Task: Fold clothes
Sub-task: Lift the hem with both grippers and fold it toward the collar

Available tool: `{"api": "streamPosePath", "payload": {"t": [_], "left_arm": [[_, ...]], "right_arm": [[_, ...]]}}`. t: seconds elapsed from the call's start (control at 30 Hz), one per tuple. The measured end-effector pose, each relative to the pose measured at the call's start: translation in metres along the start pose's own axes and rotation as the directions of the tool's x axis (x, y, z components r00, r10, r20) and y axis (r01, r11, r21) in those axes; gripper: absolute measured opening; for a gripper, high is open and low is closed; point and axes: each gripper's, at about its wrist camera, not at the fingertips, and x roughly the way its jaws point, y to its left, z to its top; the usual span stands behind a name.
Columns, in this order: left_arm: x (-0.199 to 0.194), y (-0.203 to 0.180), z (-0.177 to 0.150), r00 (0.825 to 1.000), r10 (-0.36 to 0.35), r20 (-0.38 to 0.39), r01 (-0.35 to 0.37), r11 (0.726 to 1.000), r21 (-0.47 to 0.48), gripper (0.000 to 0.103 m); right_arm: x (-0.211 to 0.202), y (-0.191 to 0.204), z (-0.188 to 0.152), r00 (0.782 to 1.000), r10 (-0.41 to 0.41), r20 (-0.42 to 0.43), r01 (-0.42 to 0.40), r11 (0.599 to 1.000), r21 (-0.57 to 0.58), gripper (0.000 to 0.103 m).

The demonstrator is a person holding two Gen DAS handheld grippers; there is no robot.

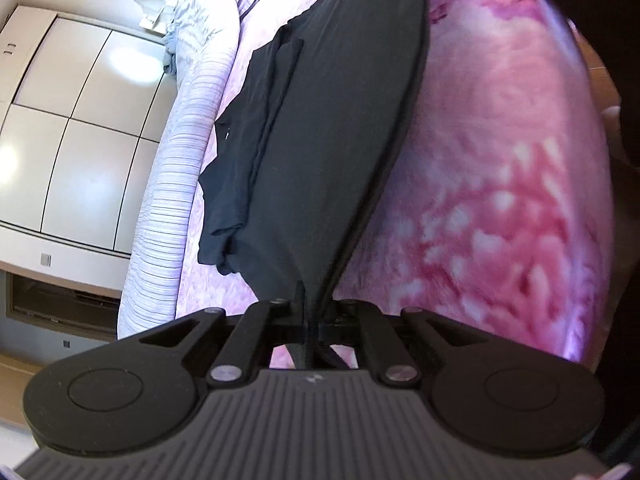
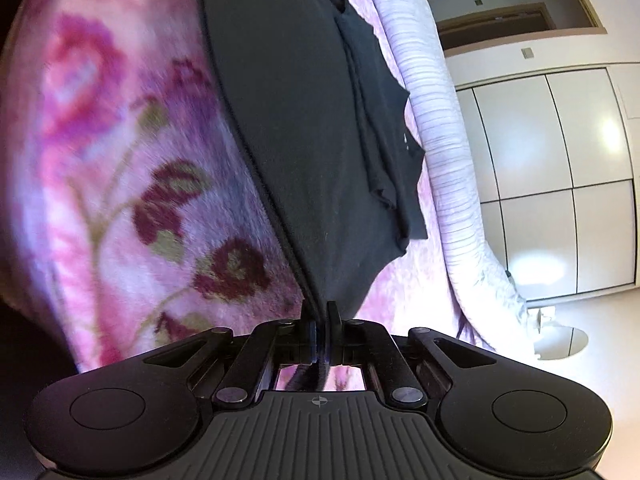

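Roughly mid-fold, judging from the left wrist view: left gripper (image 1: 310, 312) clamped tight on a corner of the black garment (image 1: 340, 120), cloth pulled taut off the pink floral blanket (image 1: 500, 140), far side already doubled into a loose flap near the striped bedding edge (image 1: 176, 184), pointed forward and down along the bed. Same from the right wrist view: right gripper (image 2: 320, 320) pinched shut on the opposite corner of the black garment (image 2: 288, 120), angled down likewise, edge lifted clear. Left to do, presumably: carry the held hem across, lay flat, smooth.
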Motion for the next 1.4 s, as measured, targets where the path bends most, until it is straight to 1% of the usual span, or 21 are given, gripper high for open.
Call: {"api": "streamPosePath", "payload": {"t": [0.07, 0.2, 0.33, 0.43, 0.6, 0.7, 0.83, 0.9, 0.97, 1.1, 1.2, 1.27, 1.3, 1.4], "left_arm": [[-0.013, 0.001, -0.003, 1.000, -0.015, 0.008, 0.015, 1.000, 0.000, 0.002], [-0.042, -0.001, -0.010, 0.998, -0.054, 0.018, 0.054, 0.999, -0.003, 0.002], [-0.072, -0.009, -0.013, 0.996, -0.088, 0.024, 0.089, 0.996, -0.013, 0.002], [-0.097, -0.016, -0.014, 0.992, -0.120, 0.030, 0.121, 0.992, -0.035, 0.002], [-0.136, -0.024, -0.015, 0.981, -0.191, 0.035, 0.194, 0.978, -0.078, 0.002], [-0.157, -0.027, -0.014, 0.970, -0.241, 0.034, 0.243, 0.963, -0.113, 0.002], [-0.165, -0.021, -0.011, 0.957, -0.288, 0.027, 0.290, 0.949, -0.124, 0.002], [-0.161, -0.005, -0.007, 0.958, -0.283, 0.037, 0.285, 0.950, -0.128, 0.002], [-0.152, 0.018, -0.003, 0.963, -0.264, 0.047, 0.268, 0.955, -0.128, 0.002], [-0.121, 0.083, 0.005, 0.971, -0.228, 0.067, 0.236, 0.960, -0.153, 0.002], [-0.081, 0.133, 0.009, 0.974, -0.218, 0.064, 0.226, 0.957, -0.184, 0.002], [-0.047, 0.163, 0.012, 0.973, -0.223, 0.064, 0.231, 0.950, -0.208, 0.003], [-0.027, 0.177, 0.012, 0.969, -0.240, 0.061, 0.247, 0.942, -0.227, 0.003], [0.036, 0.212, 0.013, 0.955, -0.292, 0.049, 0.295, 0.918, -0.265, 0.003]], "right_arm": [[-0.017, -0.003, 0.000, 1.000, 0.015, 0.008, -0.015, 1.000, -0.006, 0.002], [-0.057, -0.003, -0.001, 0.997, 0.071, 0.021, -0.071, 0.997, -0.024, 0.002], [-0.097, 0.005, -0.002, 0.995, 0.098, 0.033, -0.097, 0.995, -0.037, 0.002], [-0.134, 0.018, -0.004, 0.992, 0.121, 0.031, -0.120, 0.992, -0.034, 0.002], [-0.177, 0.026, -0.009, 0.985, 0.170, 0.025, -0.169, 0.984, -0.053, 0.002], [-0.202, 0.033, -0.011, 0.978, 0.207, 0.013, -0.207, 0.977, -0.051, 0.002], [-0.226, 0.035, -0.010, 0.970, 0.245, 0.004, -0.244, 0.968, -0.050, 0.002], [-0.228, 0.027, -0.009, 0.968, 0.251, 0.012, -0.250, 0.967, -0.038, 0.002], [-0.224, 0.014, -0.008, 0.972, 0.236, 0.011, -0.235, 0.971, -0.045, 0.002], [-0.207, -0.032, -0.001, 0.979, 0.201, 0.035, -0.199, 0.978, -0.060, 0.002], [-0.178, -0.073, 0.010, 0.981, 0.188, 0.047, -0.183, 0.979, -0.089, 0.002], [-0.153, -0.101, 0.017, 0.979, 0.195, 0.056, -0.189, 0.977, -0.100, 0.002], [-0.136, -0.114, 0.021, 0.978, 0.201, 0.057, -0.194, 0.976, -0.101, 0.002], [-0.079, -0.151, 0.029, 0.965, 0.253, 0.066, -0.250, 0.967, -0.045, 0.002]]}}
